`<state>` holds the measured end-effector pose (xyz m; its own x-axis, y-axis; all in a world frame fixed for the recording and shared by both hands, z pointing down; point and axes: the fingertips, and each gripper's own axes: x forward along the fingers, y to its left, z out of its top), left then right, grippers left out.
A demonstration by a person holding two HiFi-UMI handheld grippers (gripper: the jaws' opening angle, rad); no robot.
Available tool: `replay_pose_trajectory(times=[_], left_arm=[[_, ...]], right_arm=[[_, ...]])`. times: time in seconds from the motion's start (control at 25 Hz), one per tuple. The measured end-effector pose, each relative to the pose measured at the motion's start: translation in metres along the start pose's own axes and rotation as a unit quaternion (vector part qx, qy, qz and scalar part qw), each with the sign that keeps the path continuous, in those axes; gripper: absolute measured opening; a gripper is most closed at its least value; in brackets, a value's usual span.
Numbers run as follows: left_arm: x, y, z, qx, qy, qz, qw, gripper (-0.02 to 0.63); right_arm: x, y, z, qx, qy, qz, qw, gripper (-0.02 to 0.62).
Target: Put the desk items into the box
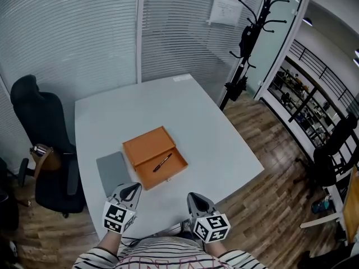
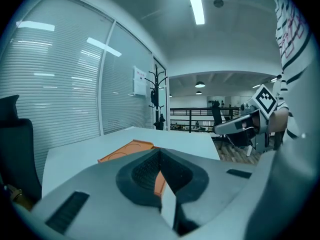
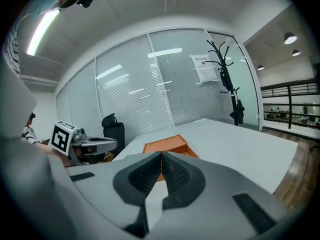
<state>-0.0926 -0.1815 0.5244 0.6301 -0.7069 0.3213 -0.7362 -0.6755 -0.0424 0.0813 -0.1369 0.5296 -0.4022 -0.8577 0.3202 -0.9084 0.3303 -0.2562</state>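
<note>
— Where are the desk items now?
— The pen lies inside the open orange box. A grey pad lies flat on the table, just beside the box on its left.
— And the grippers?
— The left gripper and the right gripper are at the near table edge. Both have their jaws pressed together and hold nothing.

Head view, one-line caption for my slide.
Both shut, left claw and right claw hover at the near edge of the table; pen in the open orange box, grey pad beside it.
</note>
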Motion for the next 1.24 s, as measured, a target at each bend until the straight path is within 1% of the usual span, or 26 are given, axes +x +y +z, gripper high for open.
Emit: replay_pose_trajectory(times=[0.12, 0.32, 0.56, 1.0, 1.24], left_arm=[[-0.013, -0.004, -0.007, -0.002, 0.000, -0.003, 1.0000, 0.021], [-0.030, -0.007, -0.017, -0.018, -0.002, -0.003, 0.9998, 0.021], [-0.040, -0.011, -0.023, -0.032, -0.004, -0.008, 0.9994, 0.021], [-0.039, -0.015, -0.033, -0.044, 0.003, -0.003, 0.9990, 0.021], [-0.036, -0.015, -0.032, -0.047, 0.005, 0.001, 0.9989, 0.021]], right_arm=[[-0.001, 0.009, -0.006, -0.003, 0.004, -0.002, 1.000, 0.026], [-0.002, 0.024, -0.012, -0.015, 0.008, -0.003, 1.000, 0.025], [-0.002, 0.033, -0.018, -0.015, 0.010, 0.000, 1.000, 0.025], [-0.003, 0.029, -0.019, -0.015, 0.013, 0.000, 1.000, 0.025], [-0.003, 0.025, -0.016, -0.017, 0.014, 0.002, 1.000, 0.025]])
